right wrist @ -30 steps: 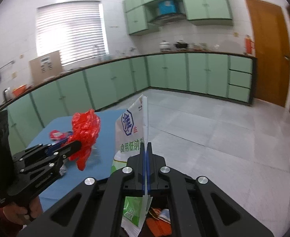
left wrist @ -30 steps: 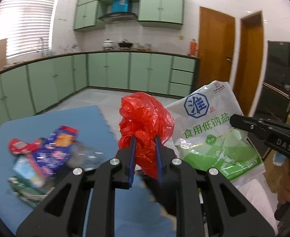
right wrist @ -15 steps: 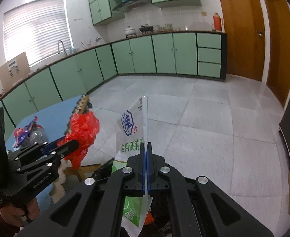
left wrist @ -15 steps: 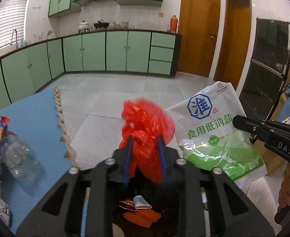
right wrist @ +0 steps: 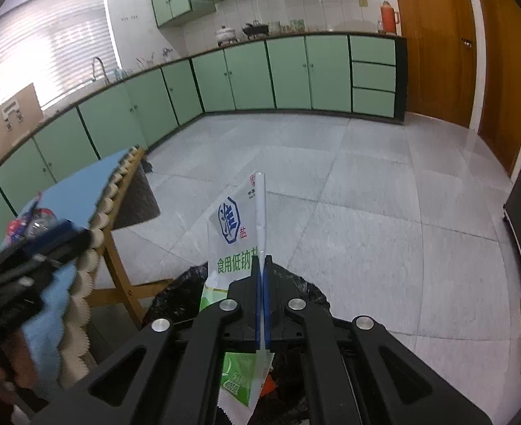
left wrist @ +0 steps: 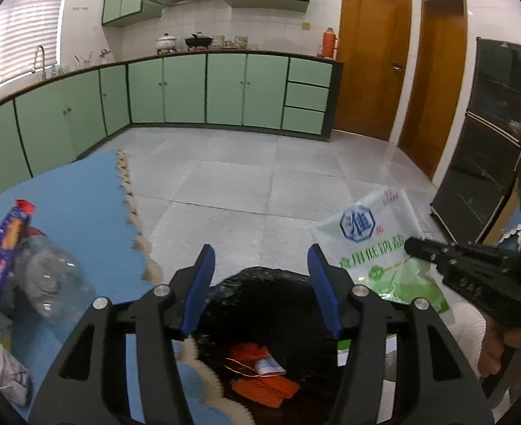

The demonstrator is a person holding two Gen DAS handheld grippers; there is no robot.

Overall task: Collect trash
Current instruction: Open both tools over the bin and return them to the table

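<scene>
My left gripper [left wrist: 258, 258] is open and empty, jaws wide apart above a black trash bag [left wrist: 278, 304] that holds orange and white scraps [left wrist: 260, 372]. My right gripper [right wrist: 262, 269] is shut on a white and green salt packet [right wrist: 235, 233], held upright over the same black bag [right wrist: 296, 290]. The packet [left wrist: 377, 248] and right gripper show at the right in the left wrist view. The red plastic bag is not visible.
A blue-covered table [left wrist: 83, 194] with a scalloped edge stands at the left, holding a clear plastic bottle [left wrist: 44, 283], a purple snack wrapper [left wrist: 1, 255] and other litter. Tiled floor, green cabinets [left wrist: 225, 88] and wooden doors [left wrist: 367, 63] lie beyond.
My left gripper swung from over the table to above the trash bag, opened and let go of the red plastic bag. My right gripper lowered the salt packet toward the bag.
</scene>
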